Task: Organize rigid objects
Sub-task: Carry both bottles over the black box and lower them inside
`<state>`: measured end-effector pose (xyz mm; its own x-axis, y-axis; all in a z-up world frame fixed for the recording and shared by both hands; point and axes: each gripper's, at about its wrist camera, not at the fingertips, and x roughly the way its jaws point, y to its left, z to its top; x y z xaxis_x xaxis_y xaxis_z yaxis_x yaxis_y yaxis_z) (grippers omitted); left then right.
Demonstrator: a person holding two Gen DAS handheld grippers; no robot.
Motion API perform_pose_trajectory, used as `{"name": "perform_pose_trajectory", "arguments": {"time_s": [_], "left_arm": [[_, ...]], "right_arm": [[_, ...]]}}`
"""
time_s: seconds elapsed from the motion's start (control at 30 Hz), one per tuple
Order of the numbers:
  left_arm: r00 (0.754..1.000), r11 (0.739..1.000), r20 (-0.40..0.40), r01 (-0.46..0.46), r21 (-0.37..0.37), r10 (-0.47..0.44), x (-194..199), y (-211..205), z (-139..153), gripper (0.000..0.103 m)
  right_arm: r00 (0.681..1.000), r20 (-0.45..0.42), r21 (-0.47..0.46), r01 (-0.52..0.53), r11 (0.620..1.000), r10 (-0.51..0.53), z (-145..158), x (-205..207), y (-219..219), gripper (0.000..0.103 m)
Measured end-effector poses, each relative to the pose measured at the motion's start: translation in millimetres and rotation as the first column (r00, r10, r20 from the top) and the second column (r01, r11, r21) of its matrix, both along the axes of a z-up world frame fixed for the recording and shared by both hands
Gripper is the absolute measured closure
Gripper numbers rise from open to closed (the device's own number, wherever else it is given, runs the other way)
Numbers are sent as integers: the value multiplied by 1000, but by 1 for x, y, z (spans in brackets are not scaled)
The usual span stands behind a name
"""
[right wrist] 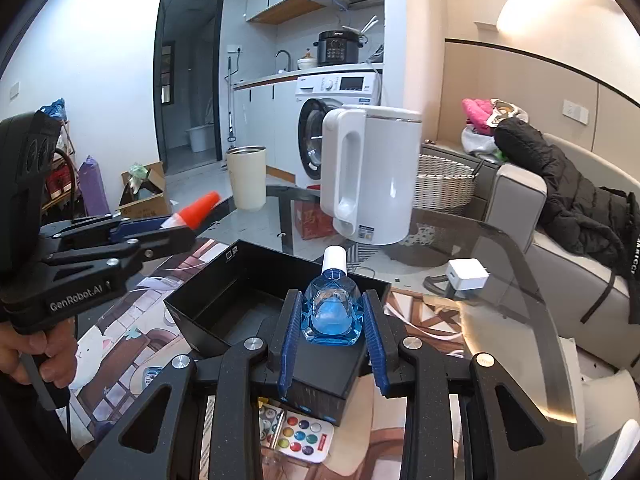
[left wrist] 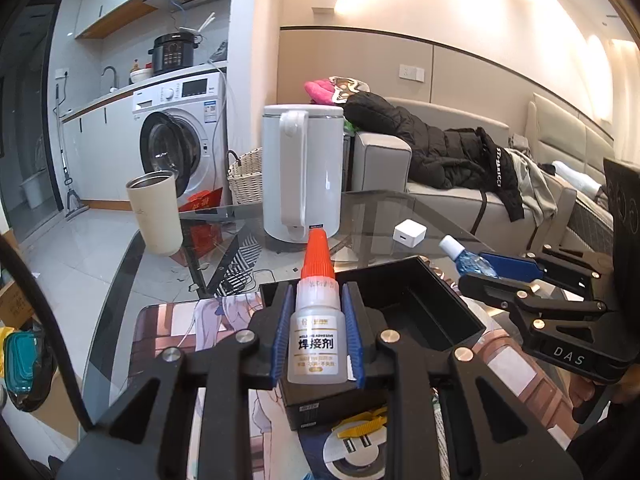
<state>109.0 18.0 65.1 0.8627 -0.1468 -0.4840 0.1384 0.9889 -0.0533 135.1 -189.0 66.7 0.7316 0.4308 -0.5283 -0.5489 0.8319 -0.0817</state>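
My left gripper (left wrist: pixel 318 300) is shut on a white glue bottle (left wrist: pixel 317 340) with an orange cone cap, held above the near-left part of an open black box (left wrist: pixel 440 300). My right gripper (right wrist: pixel 331 304) is shut on a small blue bottle (right wrist: pixel 331 312) with a white cap, held over the same black box (right wrist: pixel 224 304). In the left wrist view the right gripper (left wrist: pixel 476 270) comes in from the right with the blue bottle (left wrist: pixel 468 262). In the right wrist view the left gripper (right wrist: pixel 184 226) comes in from the left with the orange cap (right wrist: pixel 200 210).
A white kettle (left wrist: pixel 302 172), a cream tumbler (left wrist: pixel 156 212) and a white charger cube (left wrist: pixel 409 233) stand on the glass table beyond the box. A yellow clip (left wrist: pixel 362 426) and a colour-dot card (right wrist: pixel 300 436) lie on the patterned mat near me. A sofa stands right.
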Motion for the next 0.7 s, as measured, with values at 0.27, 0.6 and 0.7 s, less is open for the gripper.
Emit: {"name": "perform_pose_trajectory", "arguments": {"time_s": [0.27, 0.6, 0.7], "left_arm": [[1000, 1000, -25, 13, 11, -13, 17, -8, -10, 80], [999, 999, -45, 28, 26, -27, 32, -17, -18, 80], [998, 999, -50, 26, 26, -25, 35, -16, -20, 80]], "right_arm": [[999, -22, -14, -27, 1000, 27, -10, 13, 10, 73], [998, -55, -28, -45, 999, 43, -21, 28, 17, 73], [997, -69, -36, -44, 998, 42, -27, 34, 17, 73]]}}
